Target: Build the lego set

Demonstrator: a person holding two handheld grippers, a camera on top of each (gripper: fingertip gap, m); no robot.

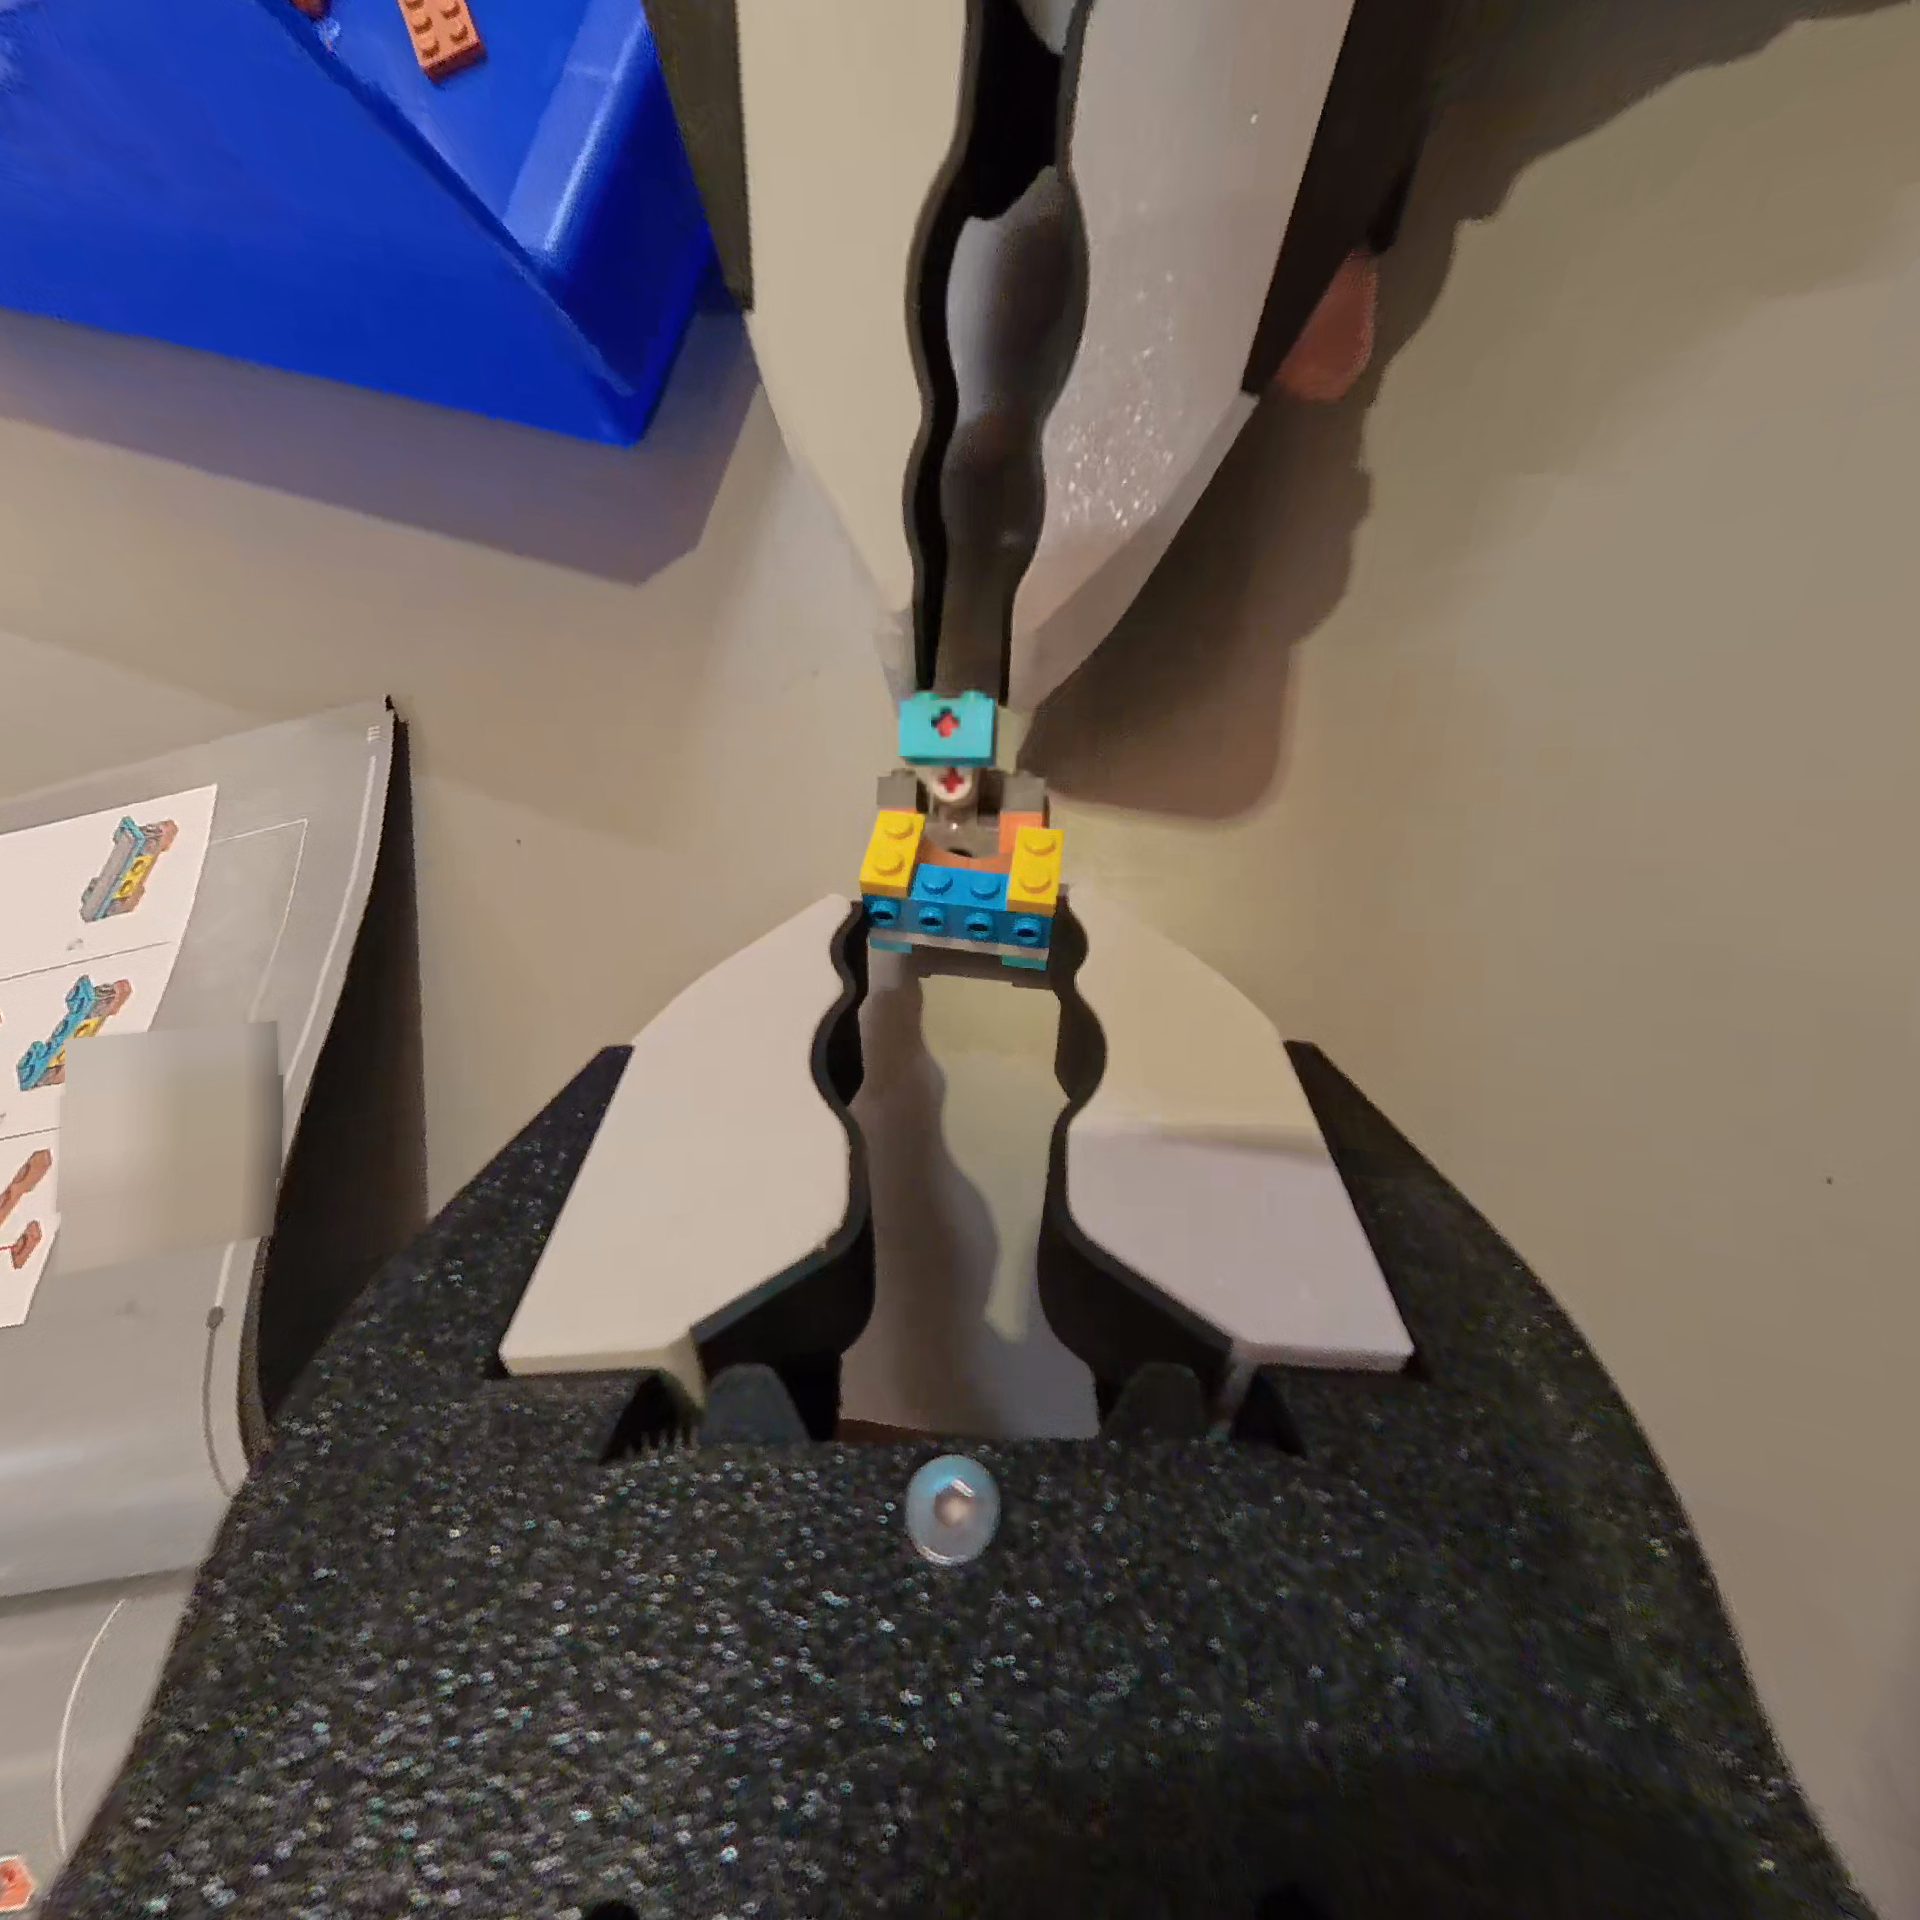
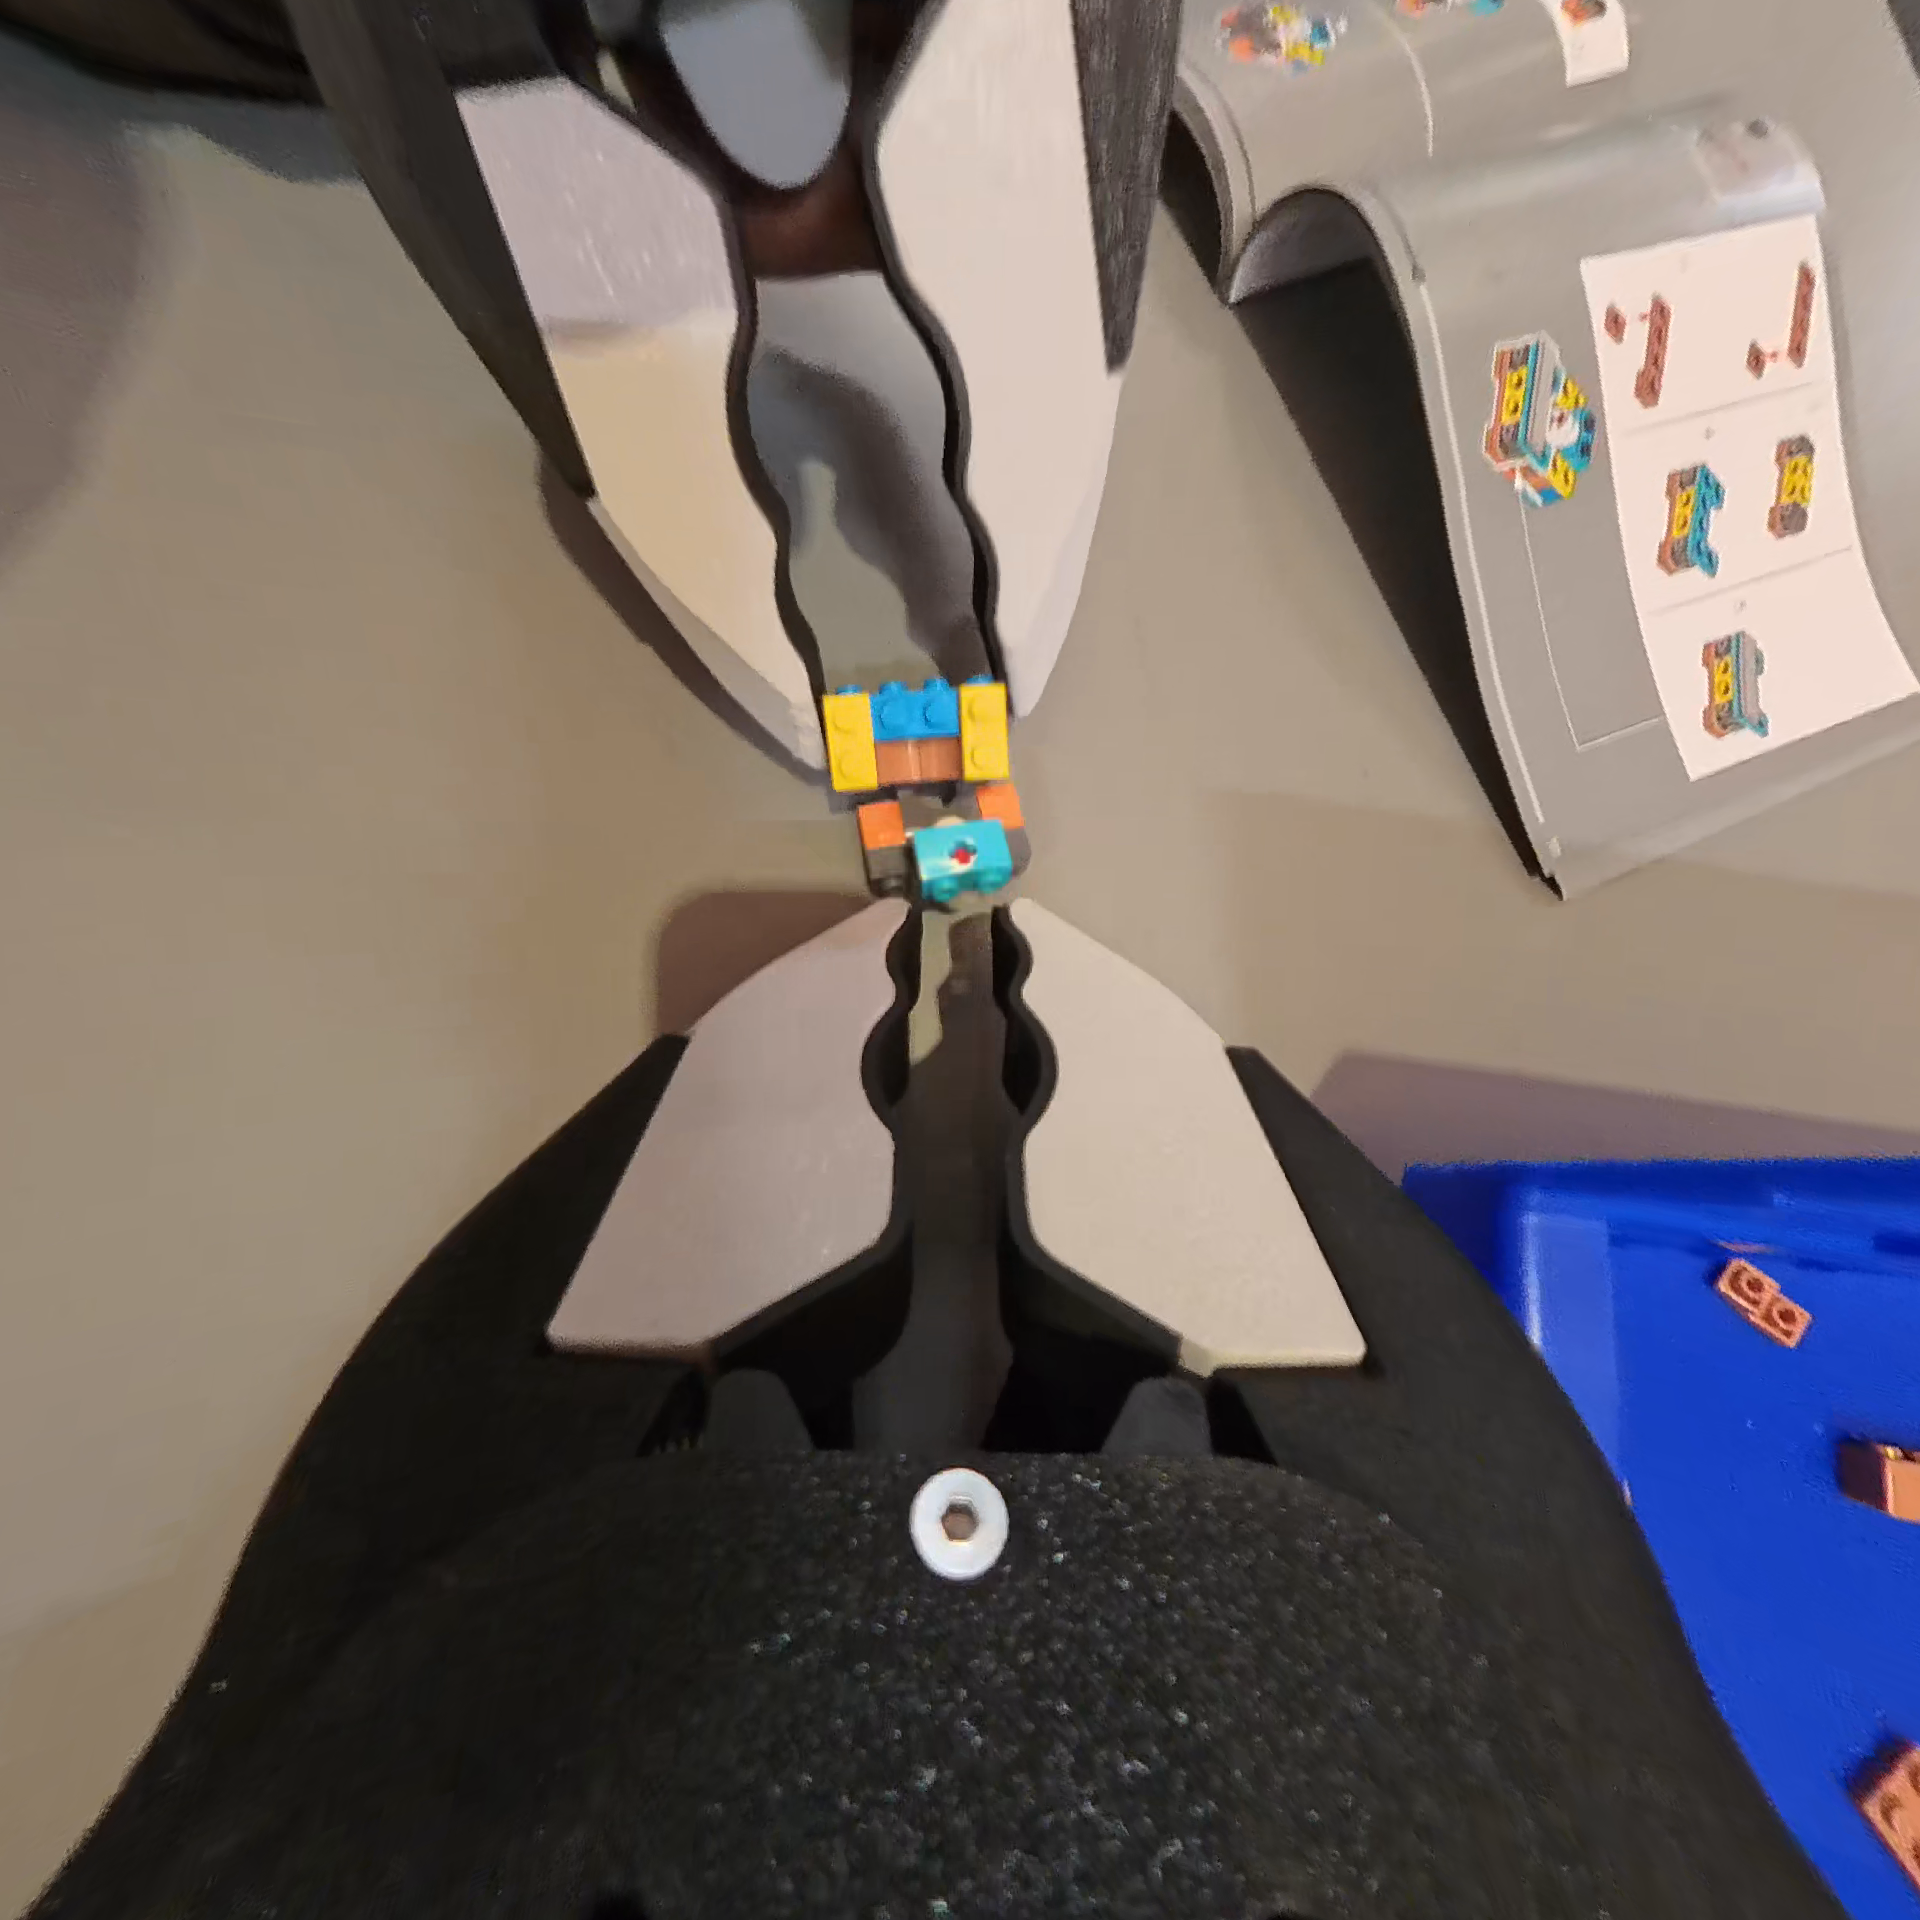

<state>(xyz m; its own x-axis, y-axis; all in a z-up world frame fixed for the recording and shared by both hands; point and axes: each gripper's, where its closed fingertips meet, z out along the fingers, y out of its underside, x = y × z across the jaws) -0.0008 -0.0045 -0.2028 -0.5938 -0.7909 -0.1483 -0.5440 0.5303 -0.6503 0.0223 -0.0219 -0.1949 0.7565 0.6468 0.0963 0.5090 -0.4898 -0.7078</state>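
Observation:
A small lego assembly of blue, yellow, orange and grey bricks is clamped between the fingers of my left gripper, above the beige table. My right gripper comes in from the opposite side, shut on a teal brick with a red cross-shaped hole. The teal brick sits right at the assembly's grey and orange end; I cannot tell whether they touch. In the right wrist view, my right gripper holds the teal brick against the assembly, which the left gripper holds.
A blue bin with loose orange-brown bricks stands at the upper left; it also shows in the right wrist view with bricks. A grey instruction booklet lies open beside it. Both grippers' tips are close together, under 4 cm apart.

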